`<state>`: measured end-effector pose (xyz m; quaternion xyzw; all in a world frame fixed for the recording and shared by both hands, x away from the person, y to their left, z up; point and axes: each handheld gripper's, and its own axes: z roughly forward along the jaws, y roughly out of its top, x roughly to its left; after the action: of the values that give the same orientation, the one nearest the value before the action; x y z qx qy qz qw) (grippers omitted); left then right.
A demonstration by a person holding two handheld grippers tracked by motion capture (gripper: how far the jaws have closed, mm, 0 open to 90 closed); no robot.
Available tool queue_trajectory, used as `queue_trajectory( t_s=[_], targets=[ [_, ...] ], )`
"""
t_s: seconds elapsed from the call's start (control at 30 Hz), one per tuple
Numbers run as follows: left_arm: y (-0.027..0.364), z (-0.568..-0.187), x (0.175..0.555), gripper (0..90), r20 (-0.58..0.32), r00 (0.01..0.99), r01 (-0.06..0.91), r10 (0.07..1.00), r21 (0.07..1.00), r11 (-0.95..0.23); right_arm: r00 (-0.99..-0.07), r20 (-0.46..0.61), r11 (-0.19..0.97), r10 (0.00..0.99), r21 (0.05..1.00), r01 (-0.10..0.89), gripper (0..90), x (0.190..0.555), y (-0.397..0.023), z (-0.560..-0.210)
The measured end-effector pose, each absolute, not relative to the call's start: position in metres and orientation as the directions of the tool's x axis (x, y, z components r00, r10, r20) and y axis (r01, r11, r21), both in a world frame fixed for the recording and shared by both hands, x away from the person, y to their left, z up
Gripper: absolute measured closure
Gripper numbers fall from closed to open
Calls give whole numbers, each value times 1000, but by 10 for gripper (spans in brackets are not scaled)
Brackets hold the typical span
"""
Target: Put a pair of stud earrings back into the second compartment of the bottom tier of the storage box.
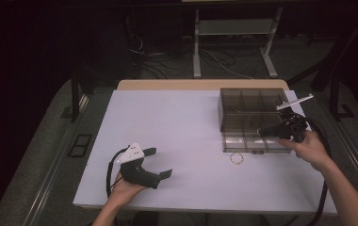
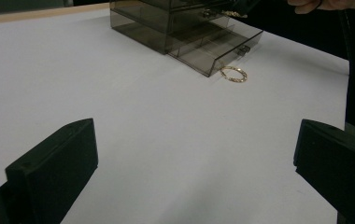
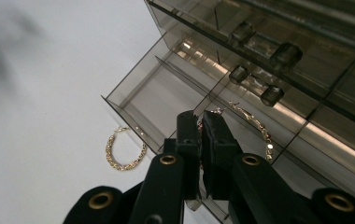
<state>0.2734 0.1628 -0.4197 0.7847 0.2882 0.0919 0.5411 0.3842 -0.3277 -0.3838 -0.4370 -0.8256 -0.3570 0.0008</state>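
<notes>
A smoky clear drawer box (image 1: 252, 106) stands at the table's far right, its bottom drawer (image 1: 255, 142) pulled out toward me. My right gripper (image 1: 262, 132) hovers over that open drawer, shut on a thin gold chain (image 3: 259, 127) that trails from the right gripper (image 3: 200, 123) above the drawer's compartments (image 3: 166, 100). A second gold bracelet (image 1: 231, 159) (image 3: 125, 166) lies flat on the table just in front of the drawer. At the front left my left gripper (image 1: 159, 163) rests on the table in a hand, open with nothing between its fingers (image 2: 59, 158), pointing toward the bracelet (image 2: 244, 77) and the drawer (image 2: 217, 49).
The white table (image 1: 167, 122) stretches bare between the two grippers. The upper drawers (image 3: 283, 56) with small knobs stay closed. Beyond the far edge stand a metal frame (image 1: 236, 42) and cables on the floor. The right gripper's cable (image 1: 321, 136) trails past the table's right edge.
</notes>
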Motion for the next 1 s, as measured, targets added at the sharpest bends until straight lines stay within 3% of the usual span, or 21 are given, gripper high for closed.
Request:
queue_trajectory(
  t_s=[1.0],
  targets=[
    [163, -420, 273, 0, -167, 818, 353, 551, 901, -252, -616, 329, 392, 716, 541, 744, 851, 390, -317, -412]
  ],
)
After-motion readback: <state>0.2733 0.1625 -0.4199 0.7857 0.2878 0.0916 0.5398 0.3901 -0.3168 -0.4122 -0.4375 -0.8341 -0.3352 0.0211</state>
